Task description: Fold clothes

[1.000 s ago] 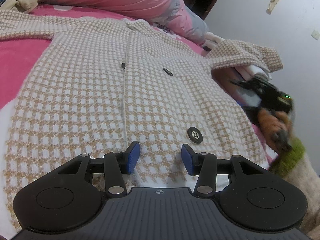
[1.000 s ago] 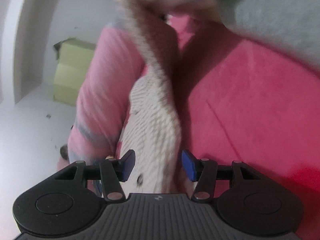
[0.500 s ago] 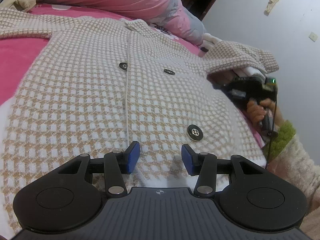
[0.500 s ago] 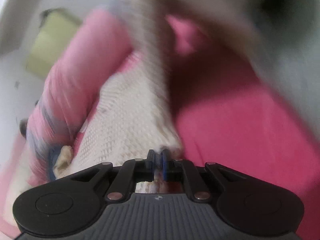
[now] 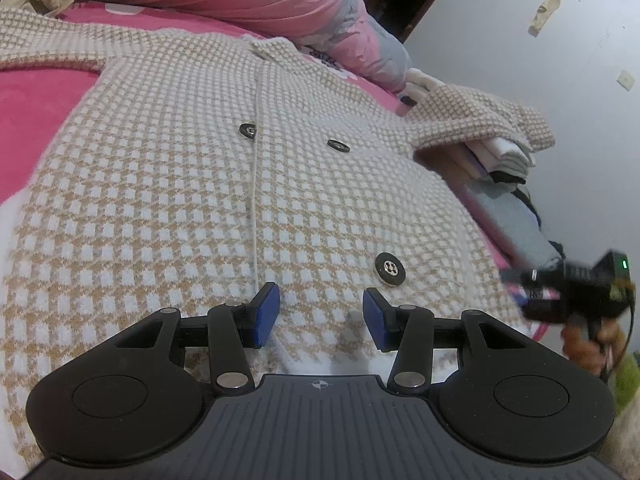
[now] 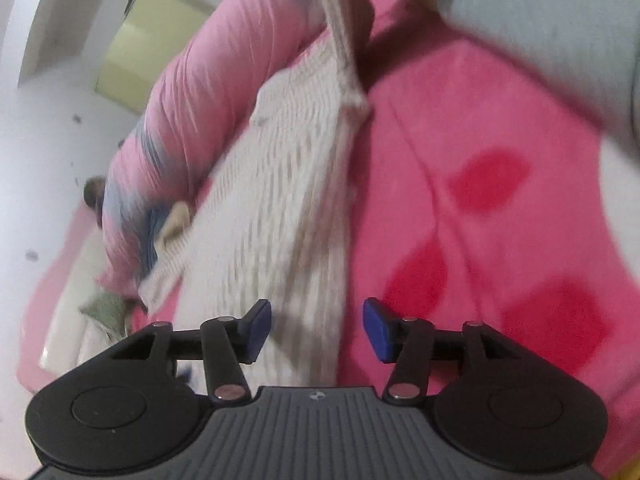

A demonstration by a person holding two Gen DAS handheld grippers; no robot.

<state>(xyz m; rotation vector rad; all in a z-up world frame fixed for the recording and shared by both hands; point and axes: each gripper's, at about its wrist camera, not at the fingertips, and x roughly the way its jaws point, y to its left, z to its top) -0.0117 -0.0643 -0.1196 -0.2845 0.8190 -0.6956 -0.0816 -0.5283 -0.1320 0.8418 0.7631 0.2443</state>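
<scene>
The checked cardigan lies spread out flat on the pink bed, front side up, with its buttons showing. One sleeve stretches out across the bed, away from the big button. The other sleeve lies draped over a small pile of folded clothes past the far side of the big button. So the body of the cardigan is not folded over, and both sleeves stick out; I think most of the folding is left to do, though this flat look could also be a neat lay-out just before a fold. The left claw is wide and holds nothing; it sits low at the hem, just beside the big button. The right claw is wide too and holds nothing. In its blurry view the cardigan's side edge runs right up between its fingers.
</scene>
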